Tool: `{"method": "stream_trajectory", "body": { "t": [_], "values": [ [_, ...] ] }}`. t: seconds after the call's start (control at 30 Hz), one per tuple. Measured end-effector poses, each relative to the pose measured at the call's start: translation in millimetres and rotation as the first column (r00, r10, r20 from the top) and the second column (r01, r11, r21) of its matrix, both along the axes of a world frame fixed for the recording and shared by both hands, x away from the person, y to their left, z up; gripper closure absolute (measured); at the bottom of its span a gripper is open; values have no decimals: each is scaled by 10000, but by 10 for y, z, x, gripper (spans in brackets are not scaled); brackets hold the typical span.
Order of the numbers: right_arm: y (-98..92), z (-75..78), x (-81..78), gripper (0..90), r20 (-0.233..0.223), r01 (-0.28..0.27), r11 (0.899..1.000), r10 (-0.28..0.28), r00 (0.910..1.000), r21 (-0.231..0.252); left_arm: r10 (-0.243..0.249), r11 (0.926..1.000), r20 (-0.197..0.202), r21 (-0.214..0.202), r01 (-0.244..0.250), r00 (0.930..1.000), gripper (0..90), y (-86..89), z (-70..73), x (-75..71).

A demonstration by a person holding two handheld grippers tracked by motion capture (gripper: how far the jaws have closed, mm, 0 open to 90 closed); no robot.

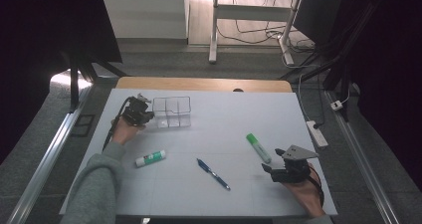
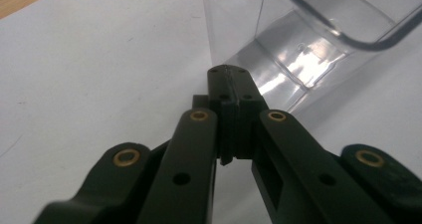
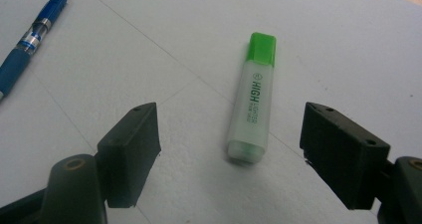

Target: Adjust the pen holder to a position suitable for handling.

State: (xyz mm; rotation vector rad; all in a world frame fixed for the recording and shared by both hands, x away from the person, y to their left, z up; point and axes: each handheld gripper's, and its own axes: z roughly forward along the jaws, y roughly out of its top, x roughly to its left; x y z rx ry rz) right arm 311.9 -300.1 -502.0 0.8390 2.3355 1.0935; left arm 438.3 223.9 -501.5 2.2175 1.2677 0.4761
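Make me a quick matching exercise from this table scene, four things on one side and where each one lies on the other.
1. highlighter
2. blue pen
3. glue stick
4. clear organizer

A. beside the shut left tool
B. table's middle, near edge
C. ahead of the open right tool
D. near the left forearm

Pairs: 1-C, 2-B, 3-D, 4-A

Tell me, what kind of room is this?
Probably a lab or workshop: a white-covered table set up for filming, cables and a power strip on the grey floor, bare desk frames behind.
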Motion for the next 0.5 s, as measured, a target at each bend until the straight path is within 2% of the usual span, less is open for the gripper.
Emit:
{"method": "stream_trajectory", "body": {
  "t": [0.5],
  "values": [
    [11,-4,-1,236,-24,-20,10000,20,10000,-22,-301,9994,-7,143,301,9995,888,-151,16,31]
  ]
}}
